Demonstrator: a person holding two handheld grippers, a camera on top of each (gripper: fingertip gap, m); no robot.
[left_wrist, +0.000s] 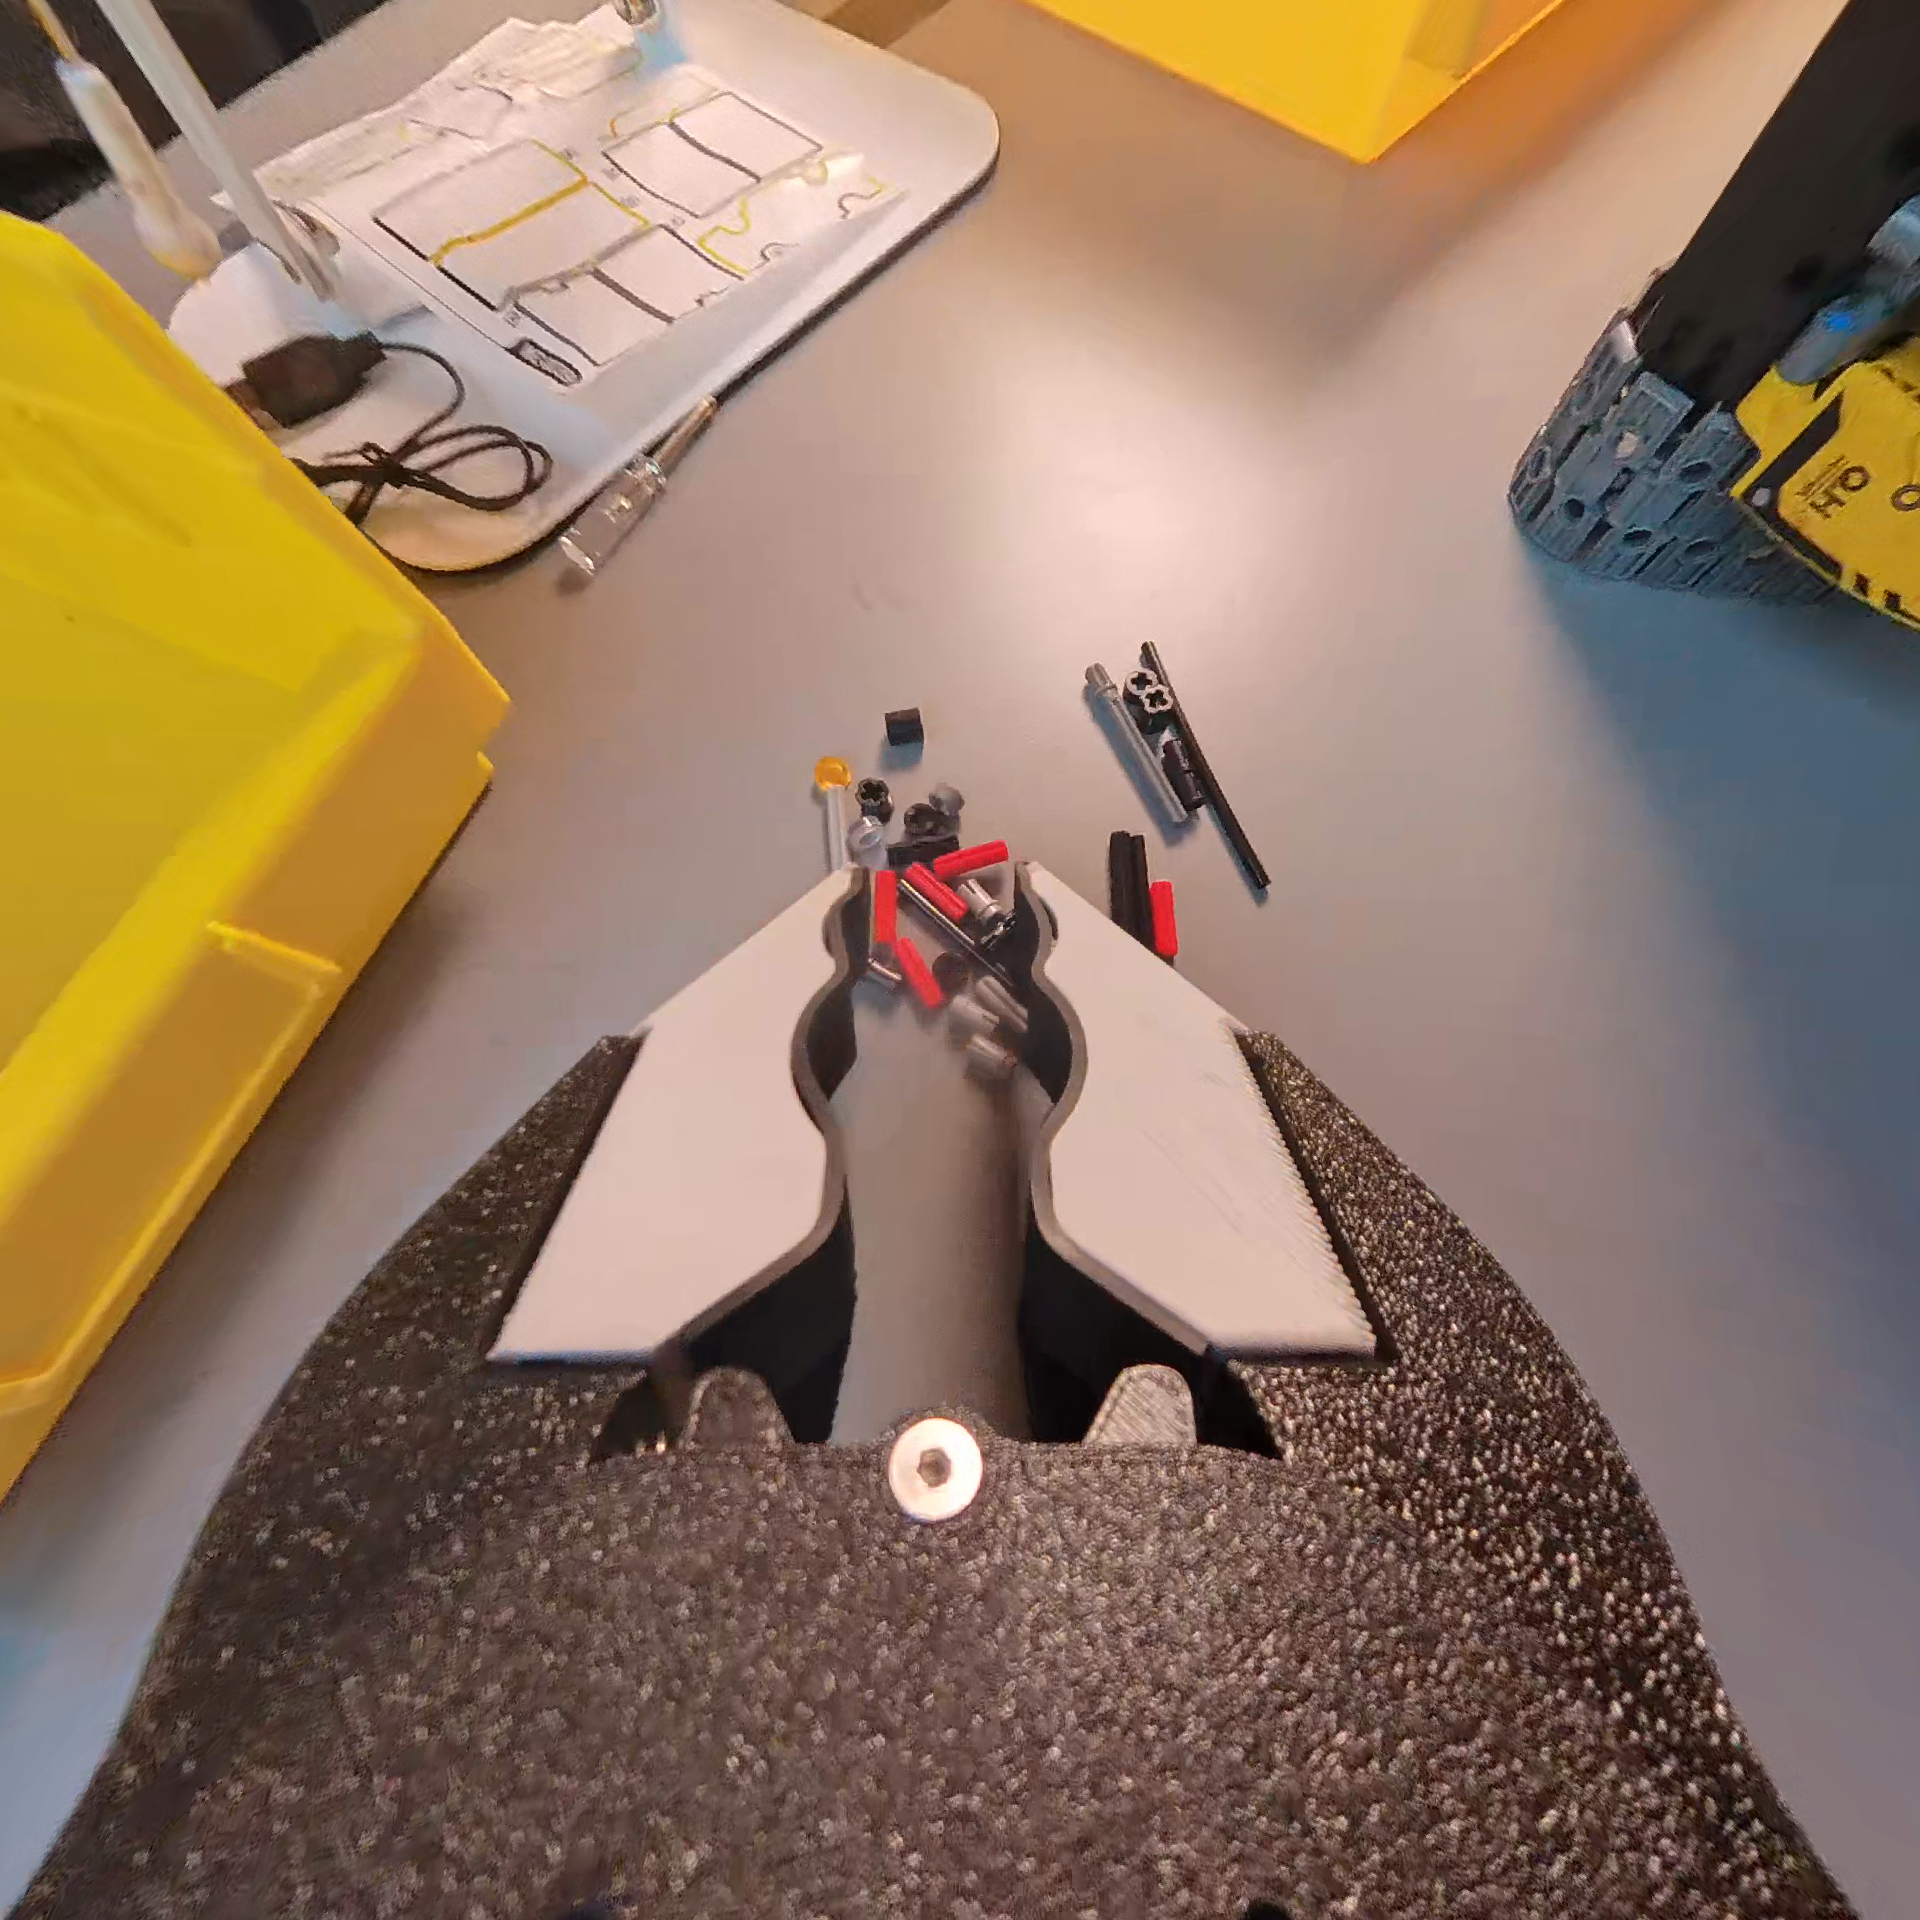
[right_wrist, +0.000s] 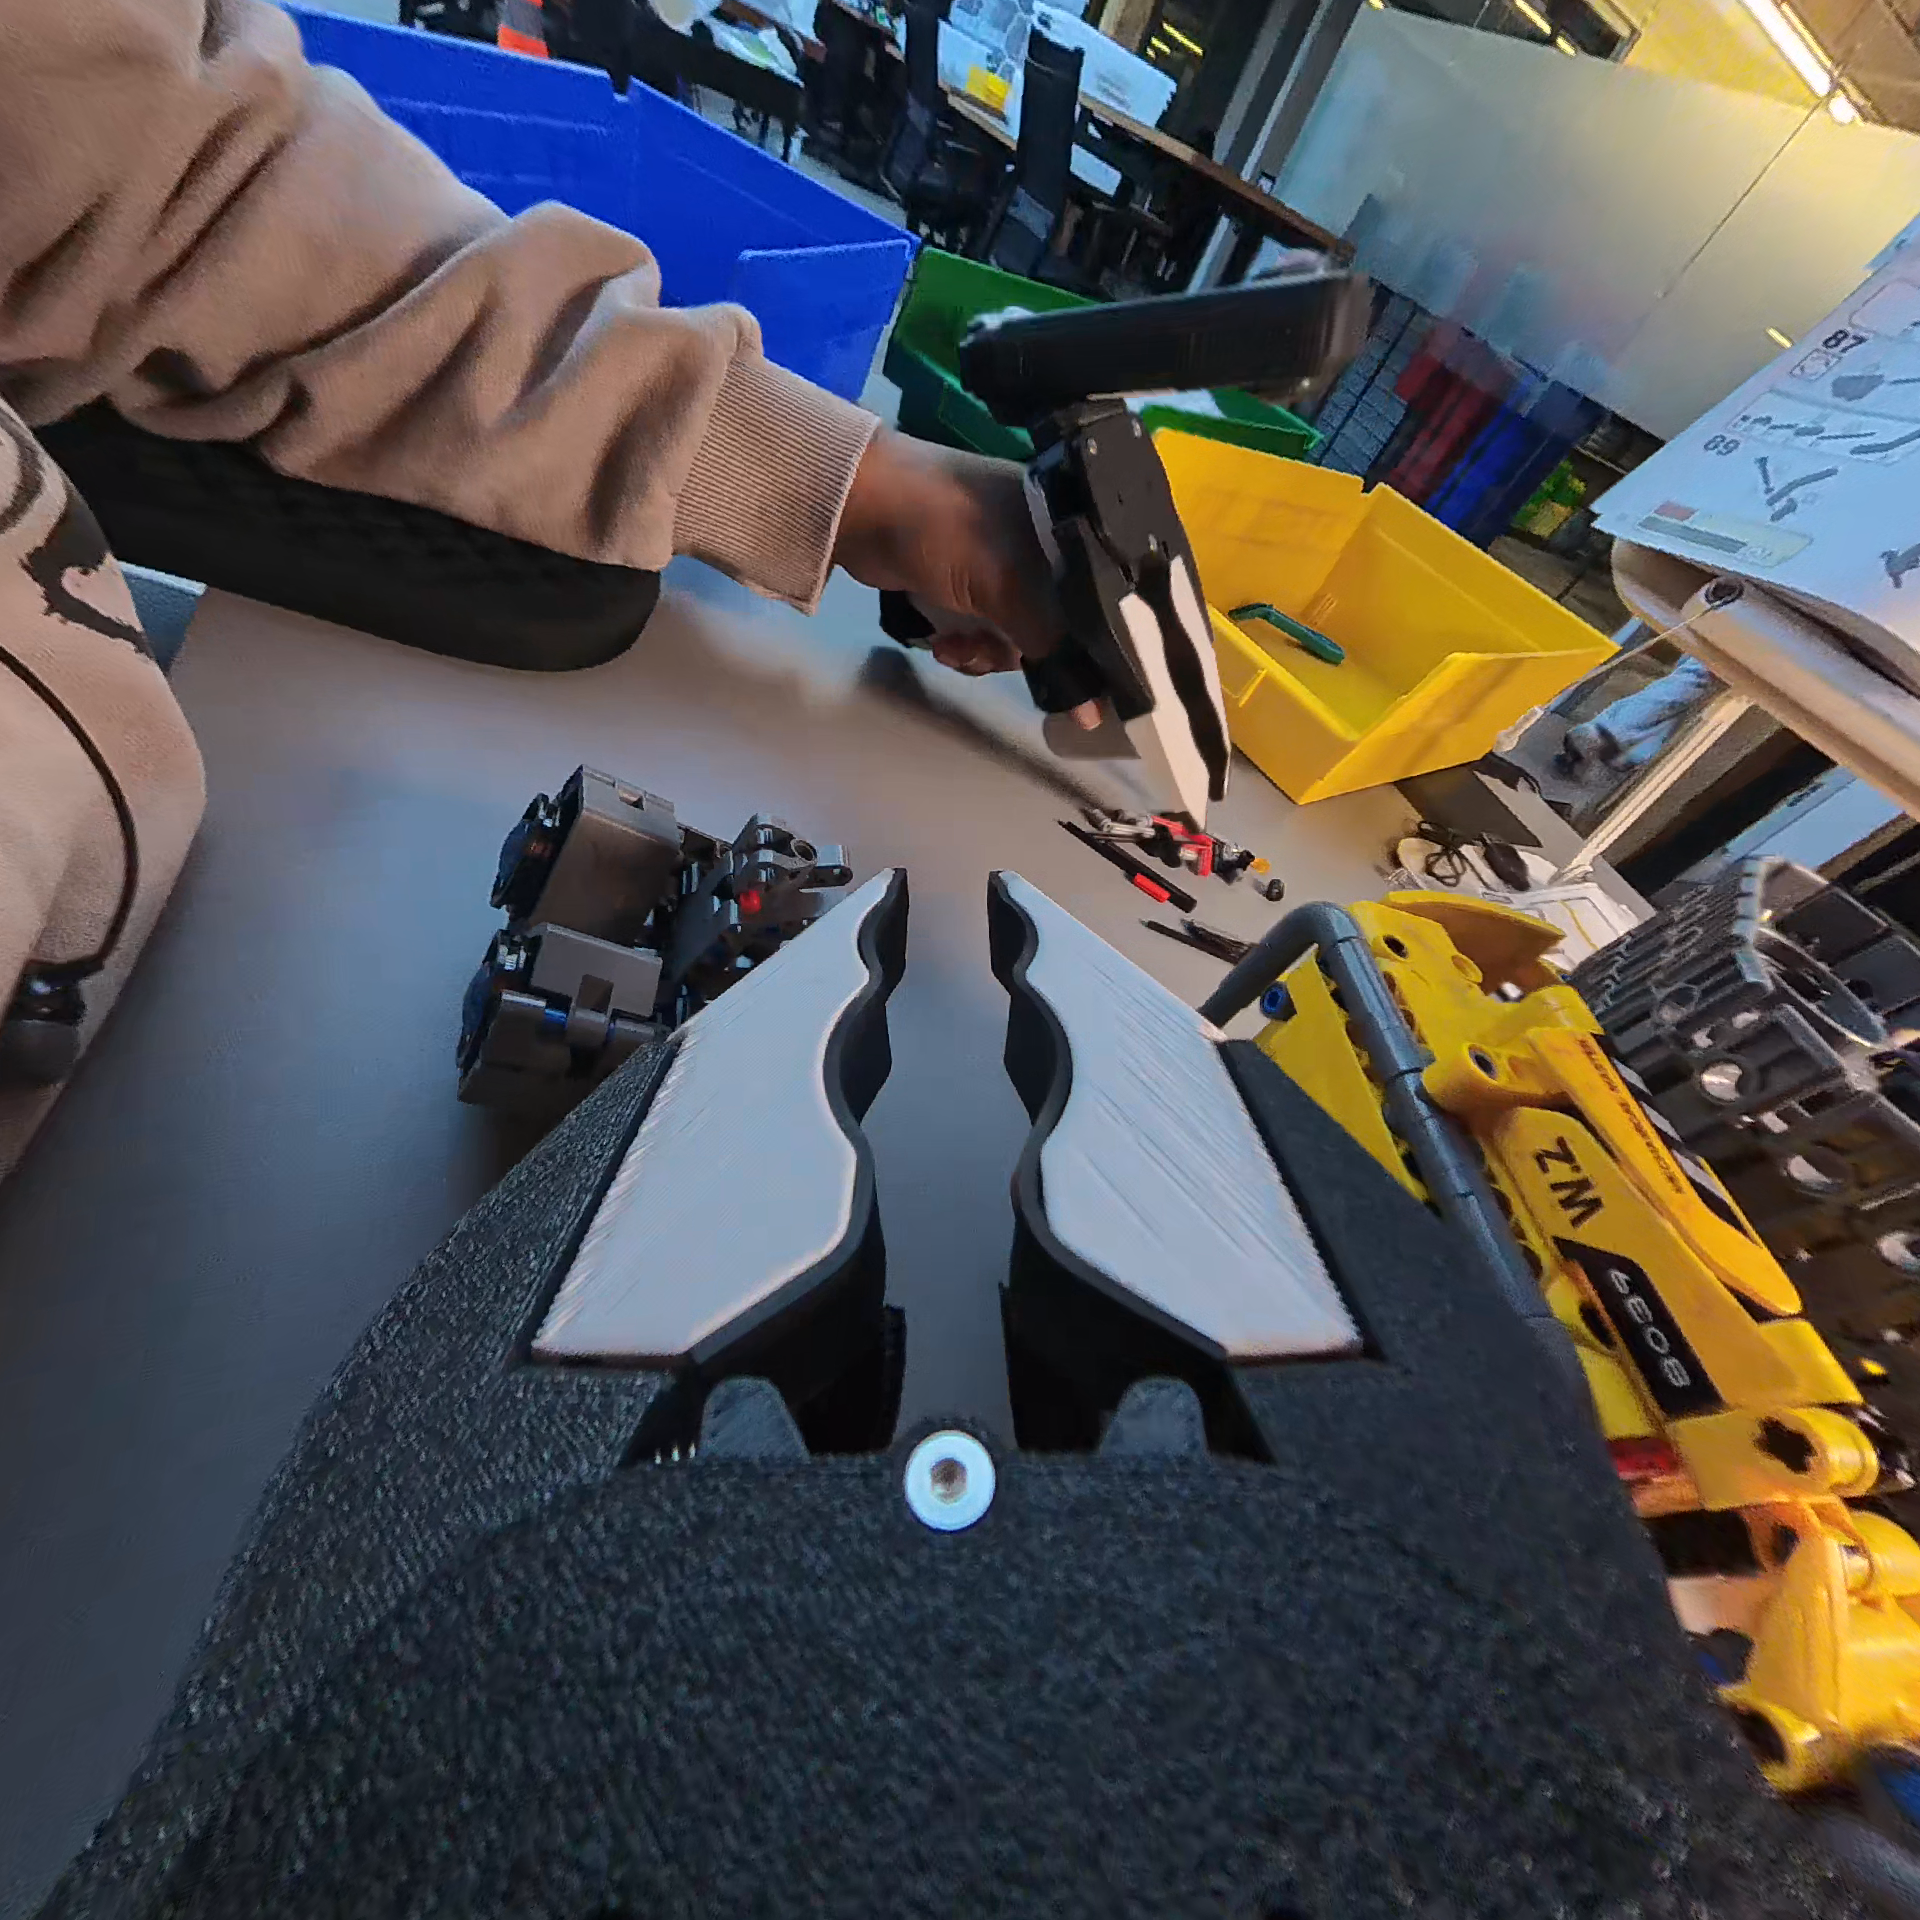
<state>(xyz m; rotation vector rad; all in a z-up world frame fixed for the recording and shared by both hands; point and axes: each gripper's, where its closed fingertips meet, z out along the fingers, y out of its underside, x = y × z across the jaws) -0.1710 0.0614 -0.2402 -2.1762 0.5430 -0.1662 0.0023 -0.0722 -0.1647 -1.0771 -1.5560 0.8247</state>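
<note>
Between the fingers of the left hand-held gripper (left_wrist: 940, 883): a heap of small pegs (left_wrist: 940, 914).
Its jaws are apart, holding nothing; close slowly on one peg. The right hand-held gripper (right_wrist: 945, 883) is apart too, empty.

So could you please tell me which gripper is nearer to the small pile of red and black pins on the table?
Left. The left gripper has its open fingers down around the pile of pins. The right gripper sits well back, between the grey motor assembly and yellow model.

Yellow bin (left_wrist: 187, 727) cut off; pile parts (left_wrist: 940, 914) perhaps pins.
</note>
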